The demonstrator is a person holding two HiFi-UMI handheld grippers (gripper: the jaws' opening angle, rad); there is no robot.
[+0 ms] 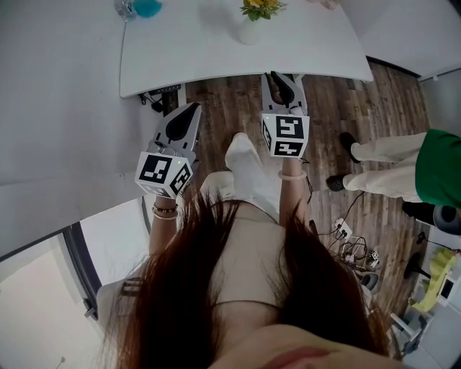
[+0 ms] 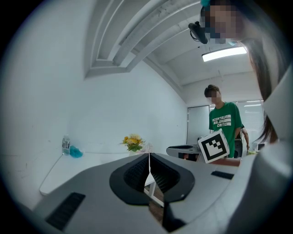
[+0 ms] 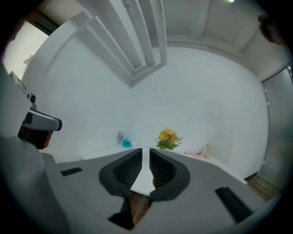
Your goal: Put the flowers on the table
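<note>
Flowers on tabletop, placing seemingly done. Left gripper fingers together, right gripper fingers barely apart, both empty; next, simply retreat.

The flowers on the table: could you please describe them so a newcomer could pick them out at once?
Start at the white table against the white wall. Toward its middle stands a white vase holding the flowers. They are the only yellow-and-green thing there; the clear bottle and blue object sit far off at its left end.
</note>
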